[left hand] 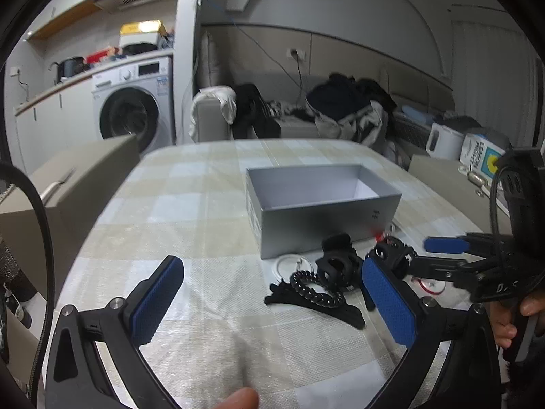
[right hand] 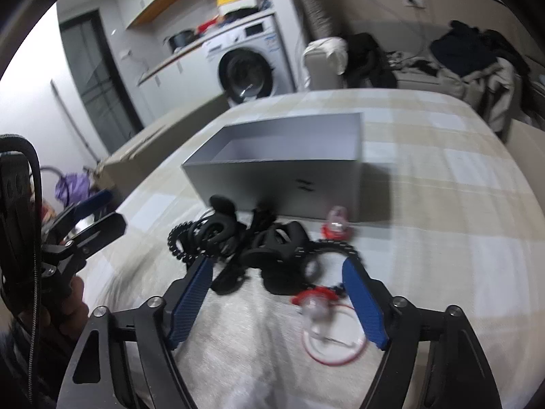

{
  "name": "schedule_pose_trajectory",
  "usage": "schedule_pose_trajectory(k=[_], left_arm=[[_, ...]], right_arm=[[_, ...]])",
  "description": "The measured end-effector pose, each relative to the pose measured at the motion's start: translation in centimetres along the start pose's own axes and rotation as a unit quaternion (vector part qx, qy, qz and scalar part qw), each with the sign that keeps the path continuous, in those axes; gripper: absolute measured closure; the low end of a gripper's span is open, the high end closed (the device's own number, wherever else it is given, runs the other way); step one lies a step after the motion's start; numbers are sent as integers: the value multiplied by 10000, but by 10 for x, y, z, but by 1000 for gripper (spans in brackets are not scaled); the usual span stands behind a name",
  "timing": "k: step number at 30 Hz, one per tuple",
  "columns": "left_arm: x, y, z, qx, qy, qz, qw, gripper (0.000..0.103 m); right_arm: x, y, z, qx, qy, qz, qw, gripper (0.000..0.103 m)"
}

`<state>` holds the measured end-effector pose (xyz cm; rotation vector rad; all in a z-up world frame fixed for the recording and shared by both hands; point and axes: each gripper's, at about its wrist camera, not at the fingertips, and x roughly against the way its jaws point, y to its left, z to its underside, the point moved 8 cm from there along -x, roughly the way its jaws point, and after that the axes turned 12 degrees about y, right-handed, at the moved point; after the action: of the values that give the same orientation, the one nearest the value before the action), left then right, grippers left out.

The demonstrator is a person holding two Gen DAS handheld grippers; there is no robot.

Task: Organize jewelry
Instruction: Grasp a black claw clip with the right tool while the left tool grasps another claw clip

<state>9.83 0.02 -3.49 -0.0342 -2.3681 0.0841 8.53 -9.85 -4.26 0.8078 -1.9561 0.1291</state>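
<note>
Your left gripper (left hand: pixel 272 296) and right gripper (right hand: pixel 277 293) both stand with fingers spread wide, holding nothing. Just beyond the right gripper's tips lies the pile of black hair clips (right hand: pixel 272 248), coil ties (left hand: pixel 315 289) and red-trimmed hoops (right hand: pixel 332 334) on the checked tablecloth (left hand: pixel 170 204); the open grey box (right hand: pixel 289 177) stands just behind it

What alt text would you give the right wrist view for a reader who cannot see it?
The open right gripper reaches toward a tangle of black hair claw clips and a black spiral hair tie on a checked tablecloth, with a red hoop near its right finger. Behind the pile stands an open grey box; the left gripper shows at the left edge.
</note>
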Motion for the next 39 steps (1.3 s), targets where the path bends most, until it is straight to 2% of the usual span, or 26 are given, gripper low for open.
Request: schedule_pose_trajectory(k=[4,7,11,13,17,22,24,26,29,31,33,35,37,39], left_arm=[[-8,-6,2,-59,235,152,9996,1],[-14,-10,4,-175,394,135,9990,1],[-18,-17,9,-350,551,234,9976,7],[-17,-20,11,-426,624,291,9967,7],[-17,-27,10,-584,657,375,9954,8],[-17,-32,6,-668,639,456,9947,9],[-19,-37,3,-723,638,524,9940,18],[-23,-43,1,-791,721,602,9924,23],[-30,-51,0,-938,819,664,9900,41],[-35,-56,2,-1032,934,718,9877,44],[-41,-58,4,-1066,1048,654,9866,60],[-46,-57,6,-1120,1135,463,9861,65],[-44,-56,5,-1125,1126,495,9860,67],[-38,-56,2,-1130,1043,562,9865,78]], right_arm=[[-11,5,-5,151,253,43,9996,44],[-19,3,-7,106,392,-25,9992,46],[-27,1,-6,160,569,211,9980,56],[-25,1,-6,173,542,165,9982,57],[-2,5,-8,81,191,-289,9994,57],[20,2,-13,-114,-144,-398,9990,57],[26,-1,-15,-187,-229,-389,9988,57],[30,-4,-15,-261,-267,-392,9985,57],[34,-9,-13,-364,-293,-424,9980,57],[34,-12,-10,-384,-283,-439,9979,57],[34,-15,-10,-408,-272,-433,9979,57],[34,-16,-12,-416,-272,-439,9978,57],[34,-16,-12,-409,-271,-430,9979,57],[34,-17,-12,-410,-290,-442,9978,57]])
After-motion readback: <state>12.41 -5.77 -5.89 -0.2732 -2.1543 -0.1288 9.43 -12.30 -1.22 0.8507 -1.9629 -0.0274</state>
